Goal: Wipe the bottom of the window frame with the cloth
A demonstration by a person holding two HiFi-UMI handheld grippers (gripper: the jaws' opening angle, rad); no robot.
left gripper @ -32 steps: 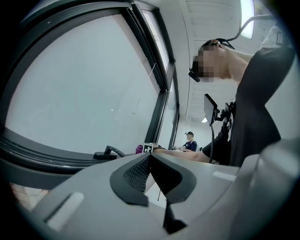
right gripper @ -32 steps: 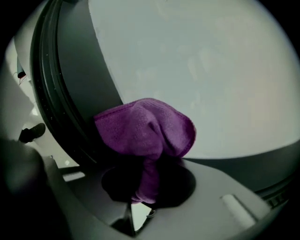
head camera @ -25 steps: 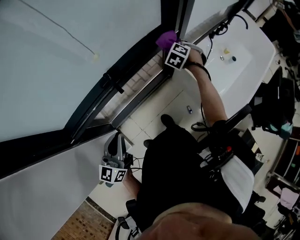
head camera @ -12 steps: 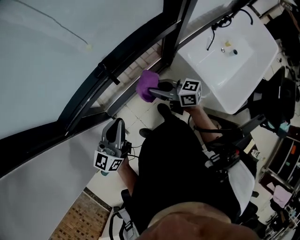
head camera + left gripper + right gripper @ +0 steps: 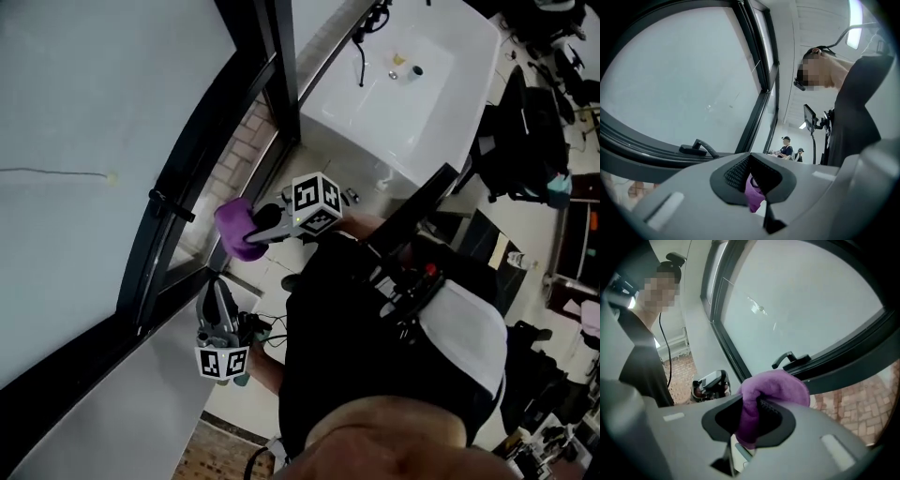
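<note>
Daylight fills a big window pane (image 5: pixel 103 103) on the left of the head view, with a white sink (image 5: pixel 394 89) up at the top and pale floor tiles (image 5: pixel 323 150) below it. Running diagonally between them is the dark window frame (image 5: pixel 208 141), its handle (image 5: pixel 169 206) sticking out of the lower rail. Right hand-held gripper (image 5: pixel 261 228) is clamped on the purple cloth (image 5: pixel 237 232), and the cloth hangs just off the rail near that handle. I can't see it touching. Left hand-held gripper (image 5: pixel 217 292) sits just below, pointed up at the cloth, near the same rail.

Over to the left gripper view: its jaws look drawn together on nothing. A sliver of purple cloth (image 5: pixel 752 197) peeks past the tips, and the handle (image 5: pixel 696 147) and lower rail lie beyond.

Now the right gripper view: the jaws are pinched firmly on a bunched fold of cloth (image 5: pixel 774 386). The handle (image 5: pixel 790 360) and bottom rail (image 5: pixel 855 364) are close behind it, and the left hand-held gripper (image 5: pixel 710 383) is off to the side.

My read is that the cloth is secured and lined up, but it's clear of the frame right now. Nothing shows how much of the rail is already clean, so pressing it down and running it along the bottom rail looks like the work remaining.
</note>
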